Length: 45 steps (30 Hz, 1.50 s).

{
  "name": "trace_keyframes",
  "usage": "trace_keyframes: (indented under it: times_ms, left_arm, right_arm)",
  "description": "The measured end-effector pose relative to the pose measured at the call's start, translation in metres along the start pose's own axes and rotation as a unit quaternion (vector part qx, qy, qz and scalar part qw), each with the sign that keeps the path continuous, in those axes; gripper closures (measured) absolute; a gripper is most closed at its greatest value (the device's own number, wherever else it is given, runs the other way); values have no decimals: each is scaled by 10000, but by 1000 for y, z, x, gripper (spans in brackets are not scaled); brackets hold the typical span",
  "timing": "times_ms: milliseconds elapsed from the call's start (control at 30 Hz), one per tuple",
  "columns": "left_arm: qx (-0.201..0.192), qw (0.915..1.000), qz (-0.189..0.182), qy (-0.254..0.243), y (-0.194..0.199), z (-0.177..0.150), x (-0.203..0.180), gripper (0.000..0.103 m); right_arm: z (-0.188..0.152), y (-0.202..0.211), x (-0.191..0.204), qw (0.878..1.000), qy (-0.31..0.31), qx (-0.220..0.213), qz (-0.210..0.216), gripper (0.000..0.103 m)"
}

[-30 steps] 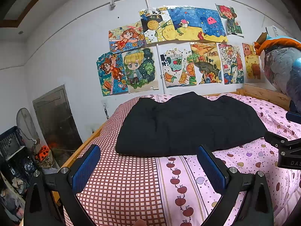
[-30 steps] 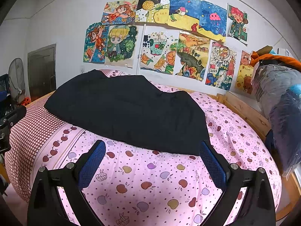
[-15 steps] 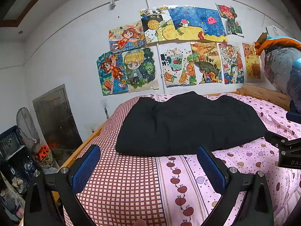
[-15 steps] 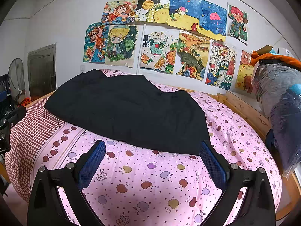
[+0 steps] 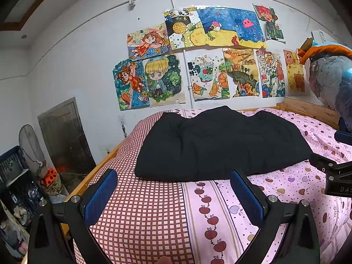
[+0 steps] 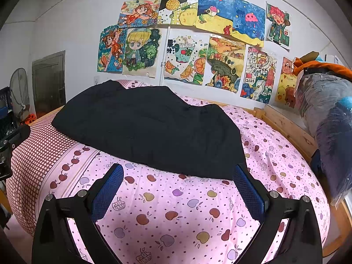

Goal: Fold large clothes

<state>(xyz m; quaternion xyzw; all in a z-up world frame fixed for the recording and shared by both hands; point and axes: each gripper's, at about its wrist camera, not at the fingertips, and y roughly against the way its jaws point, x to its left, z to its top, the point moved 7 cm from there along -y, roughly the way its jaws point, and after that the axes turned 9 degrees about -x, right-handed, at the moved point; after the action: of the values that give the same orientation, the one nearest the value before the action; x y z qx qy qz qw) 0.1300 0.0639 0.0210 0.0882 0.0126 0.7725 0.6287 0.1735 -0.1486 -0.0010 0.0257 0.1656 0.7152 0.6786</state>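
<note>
while both grippers hang wide open over the near edge of the bed, a black garment lies folded further up it.

the left gripper (image 5: 173,194) has its blue pads (image 5: 100,195) spread far apart with nothing between them, above the red checked part of the bedsheet (image 5: 140,211); the right gripper (image 6: 178,192) is spread just as wide and holds nothing, above the pink apple print (image 6: 176,220). beyond the fingertips of both, apart from them, the black garment (image 5: 217,143) rests in a broad flat heap across the middle of the bed, reaching toward the wall. bright children's drawings (image 6: 187,33) cover that wall, a wooden bed frame (image 6: 286,123) runs along the right side, and plastic-wrapped bundles (image 6: 325,114) are stacked beside it.
</note>
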Motion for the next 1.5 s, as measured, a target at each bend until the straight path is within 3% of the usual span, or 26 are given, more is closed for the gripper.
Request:
trace_keyframes:
  times_ms: [1500]
  left_arm:
    - [116, 9999, 8, 23, -4, -6, 0, 0]
  right_arm:
    - [-9, 0, 1, 10000, 5, 39, 33, 5]
